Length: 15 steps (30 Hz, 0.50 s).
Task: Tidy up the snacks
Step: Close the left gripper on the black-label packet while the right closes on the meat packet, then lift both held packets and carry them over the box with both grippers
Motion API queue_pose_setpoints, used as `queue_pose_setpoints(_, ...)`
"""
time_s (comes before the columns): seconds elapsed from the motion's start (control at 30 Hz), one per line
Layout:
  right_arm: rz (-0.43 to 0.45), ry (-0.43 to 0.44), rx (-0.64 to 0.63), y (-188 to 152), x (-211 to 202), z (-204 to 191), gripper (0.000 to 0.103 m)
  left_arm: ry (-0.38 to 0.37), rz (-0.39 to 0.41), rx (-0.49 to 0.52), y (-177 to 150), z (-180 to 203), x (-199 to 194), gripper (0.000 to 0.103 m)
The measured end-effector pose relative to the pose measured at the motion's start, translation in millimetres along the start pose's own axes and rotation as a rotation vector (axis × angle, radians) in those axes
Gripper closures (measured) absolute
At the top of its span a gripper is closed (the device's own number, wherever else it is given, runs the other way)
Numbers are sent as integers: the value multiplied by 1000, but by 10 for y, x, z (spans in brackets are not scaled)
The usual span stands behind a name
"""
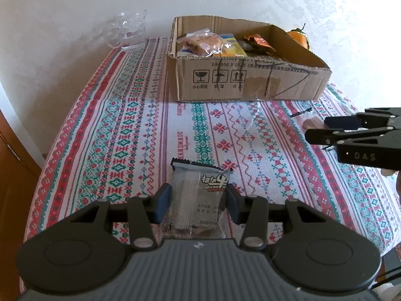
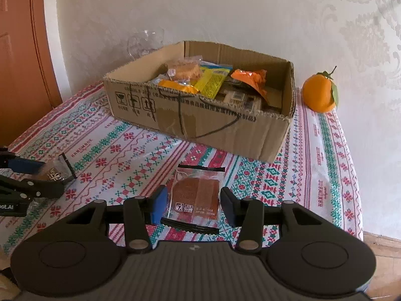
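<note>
As each gripper (image 1: pixel 198 202) clamps, packets (image 1: pixel 199 195) between.

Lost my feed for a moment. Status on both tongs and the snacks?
Left tongs shut on grey packet. Right tongs shut on red packet. Box ahead, path clear.

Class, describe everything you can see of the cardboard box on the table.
The cardboard box is brown, corrugated, shallow and open-topped, with printed handling symbols and black marker strokes on its front wall. It stands upright on the patterned tablecloth near the wall, holding assorted wrapped snacks. An orange stands beside it.
</note>
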State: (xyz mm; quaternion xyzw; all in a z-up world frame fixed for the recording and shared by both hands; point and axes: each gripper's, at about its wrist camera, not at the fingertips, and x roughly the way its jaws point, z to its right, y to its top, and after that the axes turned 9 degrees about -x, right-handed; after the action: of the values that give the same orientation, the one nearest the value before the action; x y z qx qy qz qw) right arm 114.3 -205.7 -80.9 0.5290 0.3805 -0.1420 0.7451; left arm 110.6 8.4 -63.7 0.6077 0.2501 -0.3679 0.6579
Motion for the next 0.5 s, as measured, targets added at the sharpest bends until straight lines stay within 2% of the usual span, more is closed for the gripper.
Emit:
queue_pose_setpoints(0.23, 26, 19, -15, 120, -212, 32, 51, -36, -7, 16, 93, -16, -101, 57)
queue_pose_setpoints(0.5, 99, -2, -57, 457, -405, 145, 51, -86, -6, 34, 211, -37, -169, 57)
